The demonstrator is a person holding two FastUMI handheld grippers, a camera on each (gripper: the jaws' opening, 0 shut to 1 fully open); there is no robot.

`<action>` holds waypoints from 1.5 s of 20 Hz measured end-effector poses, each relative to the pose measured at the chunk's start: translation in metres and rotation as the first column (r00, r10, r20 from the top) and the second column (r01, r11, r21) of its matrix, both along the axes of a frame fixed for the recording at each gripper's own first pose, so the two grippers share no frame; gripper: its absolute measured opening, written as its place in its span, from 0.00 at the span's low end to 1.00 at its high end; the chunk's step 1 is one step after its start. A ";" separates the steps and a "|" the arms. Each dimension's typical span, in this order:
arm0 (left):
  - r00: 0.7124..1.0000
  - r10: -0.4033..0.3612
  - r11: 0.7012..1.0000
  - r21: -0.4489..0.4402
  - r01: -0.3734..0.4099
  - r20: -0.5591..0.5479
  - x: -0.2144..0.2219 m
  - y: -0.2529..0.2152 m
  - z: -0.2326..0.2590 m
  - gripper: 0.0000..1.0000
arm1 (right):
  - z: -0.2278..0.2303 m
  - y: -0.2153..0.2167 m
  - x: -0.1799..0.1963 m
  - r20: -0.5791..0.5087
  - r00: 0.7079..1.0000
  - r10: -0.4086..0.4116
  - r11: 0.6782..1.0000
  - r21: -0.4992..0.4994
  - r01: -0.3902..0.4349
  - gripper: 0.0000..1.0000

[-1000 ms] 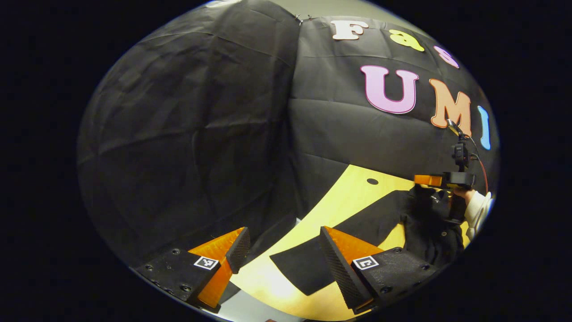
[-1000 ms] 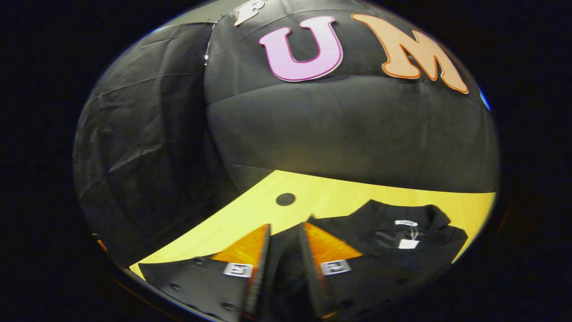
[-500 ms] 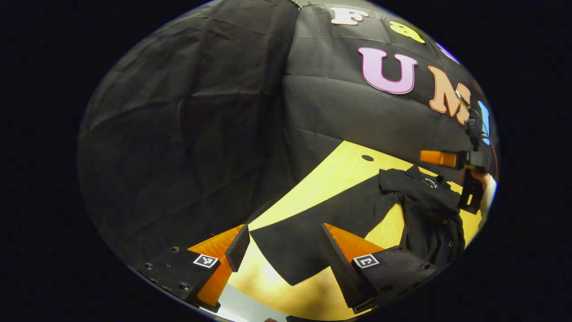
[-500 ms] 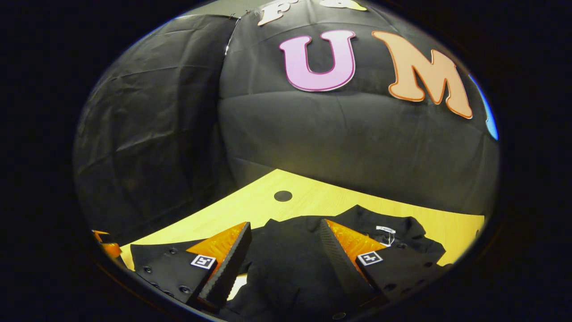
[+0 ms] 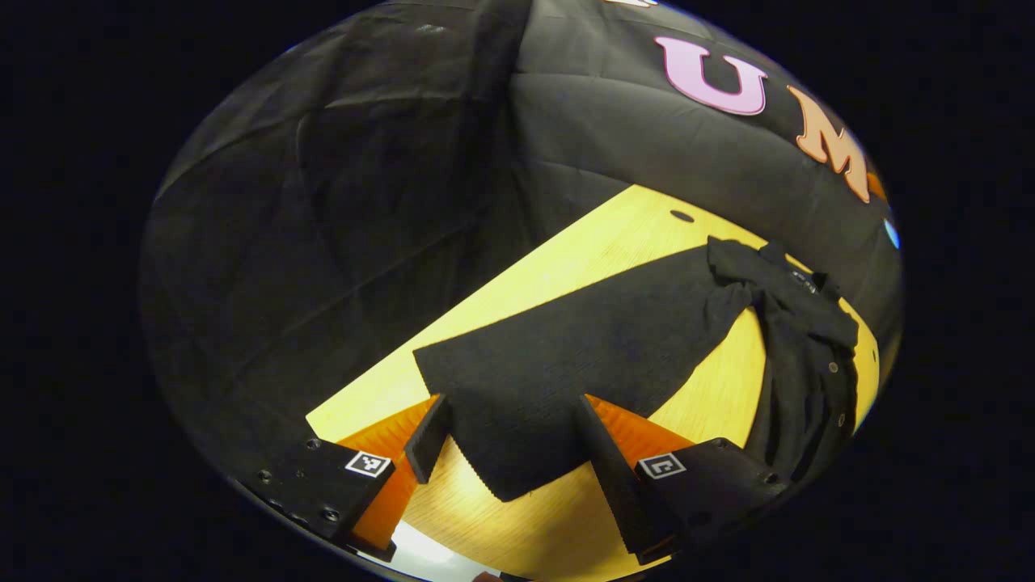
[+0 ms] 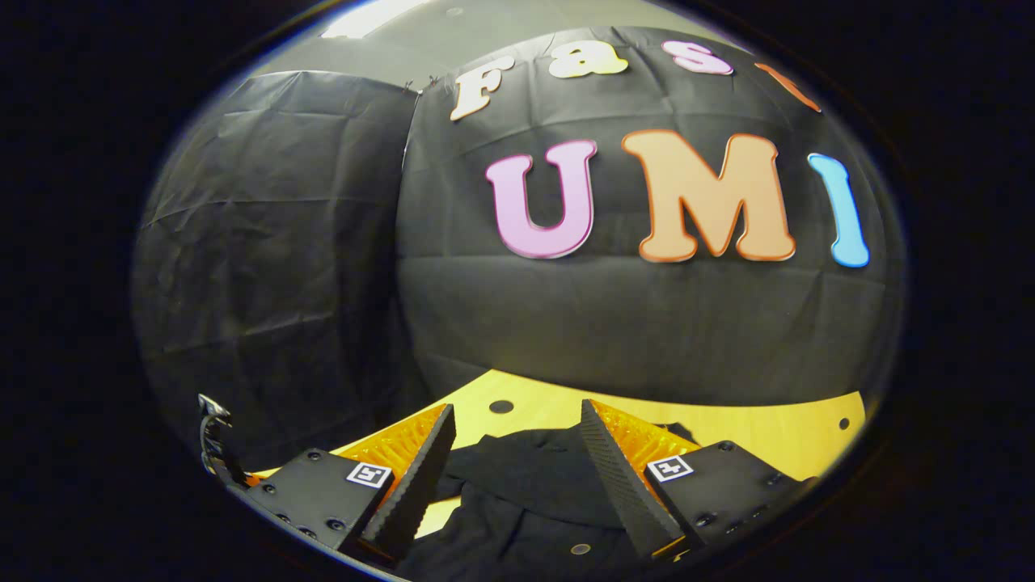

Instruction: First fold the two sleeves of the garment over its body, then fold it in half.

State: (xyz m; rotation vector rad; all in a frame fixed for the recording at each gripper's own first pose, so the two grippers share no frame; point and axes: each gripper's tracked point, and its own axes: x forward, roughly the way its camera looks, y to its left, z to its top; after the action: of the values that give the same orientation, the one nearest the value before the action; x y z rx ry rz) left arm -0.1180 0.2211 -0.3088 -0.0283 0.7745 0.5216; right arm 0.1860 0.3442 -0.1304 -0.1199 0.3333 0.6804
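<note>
both views look low across one garment point(image 5: 614, 339) toward wall.

Right gripper point(image 6: 513, 469) jaws now apart off the garment point(image 6: 525, 485); left gripper point(image 5: 505, 453) nearer the sleeve point(image 5: 566, 364).

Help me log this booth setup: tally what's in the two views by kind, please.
Garment: 1
Table: 1
Grippers: 2, left gripper and right gripper
Table holes: 2, and
Total: 6
</note>
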 end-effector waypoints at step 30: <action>0.969 -0.118 0.992 0.057 0.109 0.218 0.125 -0.044 0.077 0.00 | 0.118 -0.407 -0.099 0.146 0.721 -0.678 0.735 0.115 0.668 0.98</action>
State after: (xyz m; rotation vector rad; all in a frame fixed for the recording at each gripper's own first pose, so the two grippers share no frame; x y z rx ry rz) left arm 0.0066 0.1767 -0.2321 -0.0002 0.5433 0.4184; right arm 0.0869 -0.0629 -0.0120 0.0004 0.1606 -0.0592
